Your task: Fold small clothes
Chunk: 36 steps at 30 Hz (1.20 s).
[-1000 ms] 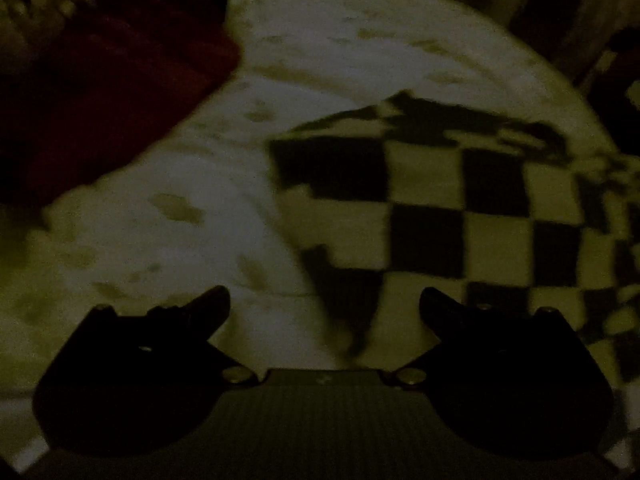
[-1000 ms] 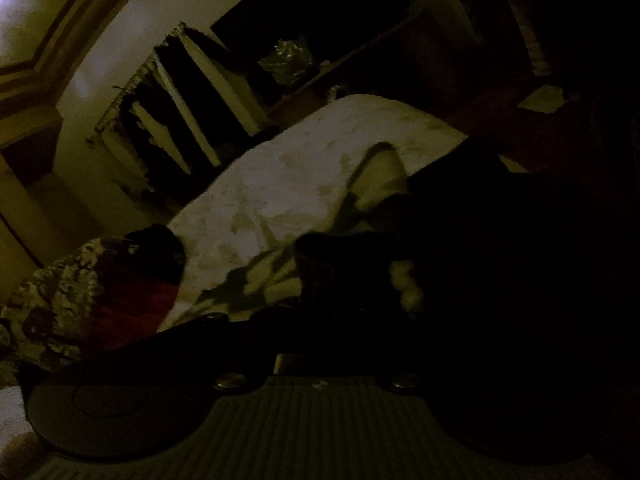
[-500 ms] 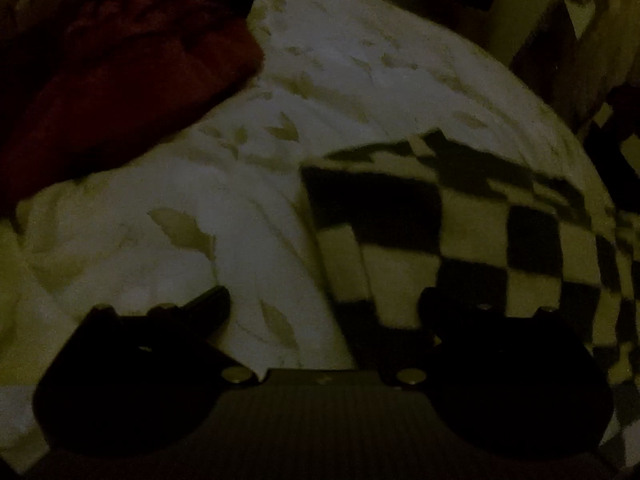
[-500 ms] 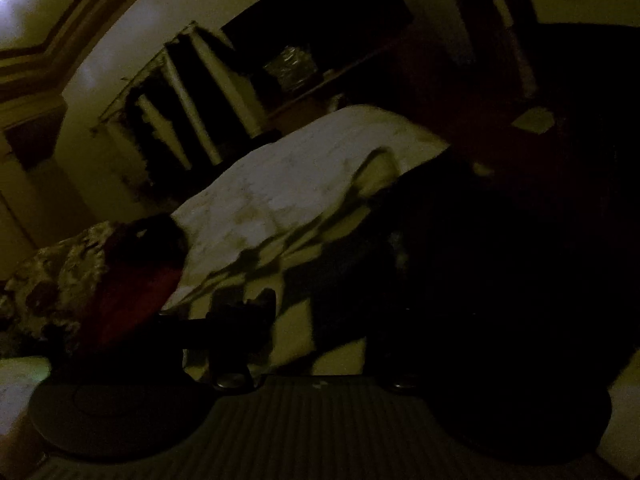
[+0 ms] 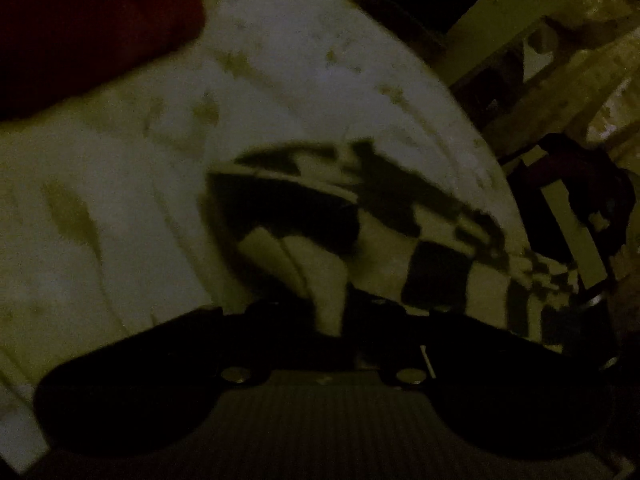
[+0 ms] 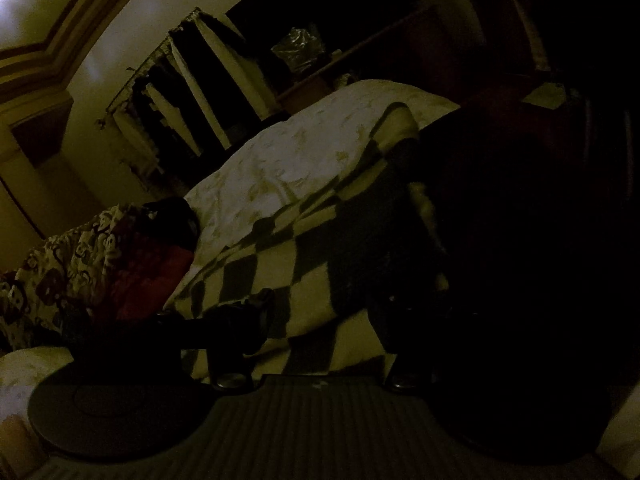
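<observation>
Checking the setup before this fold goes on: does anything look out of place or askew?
Nothing looks damaged or spilled. The checked cloth lies skewed and rumpled on the bedspread, one edge bunched where the left gripper is closing on it. The right gripper is opening over the cloth. The dim light hides finer detail.
</observation>
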Each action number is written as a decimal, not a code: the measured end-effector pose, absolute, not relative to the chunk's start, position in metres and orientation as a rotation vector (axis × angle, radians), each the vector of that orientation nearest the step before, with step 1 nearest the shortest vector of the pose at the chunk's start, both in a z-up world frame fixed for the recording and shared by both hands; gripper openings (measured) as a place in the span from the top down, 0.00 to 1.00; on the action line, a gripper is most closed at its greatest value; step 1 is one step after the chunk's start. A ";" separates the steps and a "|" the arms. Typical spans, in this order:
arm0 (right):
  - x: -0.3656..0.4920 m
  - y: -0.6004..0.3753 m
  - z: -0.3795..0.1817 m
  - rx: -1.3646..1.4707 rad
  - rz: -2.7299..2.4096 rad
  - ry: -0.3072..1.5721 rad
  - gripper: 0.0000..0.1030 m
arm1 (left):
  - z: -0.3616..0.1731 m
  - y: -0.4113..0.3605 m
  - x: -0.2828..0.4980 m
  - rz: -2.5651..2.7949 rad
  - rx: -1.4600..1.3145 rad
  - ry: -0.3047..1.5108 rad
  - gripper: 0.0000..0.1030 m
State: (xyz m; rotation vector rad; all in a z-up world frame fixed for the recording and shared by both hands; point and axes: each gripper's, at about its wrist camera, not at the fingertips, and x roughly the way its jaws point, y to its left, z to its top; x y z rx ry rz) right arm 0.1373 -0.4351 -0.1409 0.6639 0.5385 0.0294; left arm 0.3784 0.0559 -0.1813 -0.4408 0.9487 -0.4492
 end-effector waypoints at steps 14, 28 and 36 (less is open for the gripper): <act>0.132 -0.433 -0.132 0.637 0.107 0.548 0.04 | -0.139 0.075 0.360 -0.141 -0.054 0.927 0.33; 0.033 -0.415 -0.058 0.487 0.357 0.647 0.00 | -0.090 0.065 0.157 -0.394 0.005 1.078 0.06; -0.010 -0.401 -0.072 0.361 0.298 0.757 0.00 | -0.114 0.074 0.121 -0.374 0.026 1.123 0.35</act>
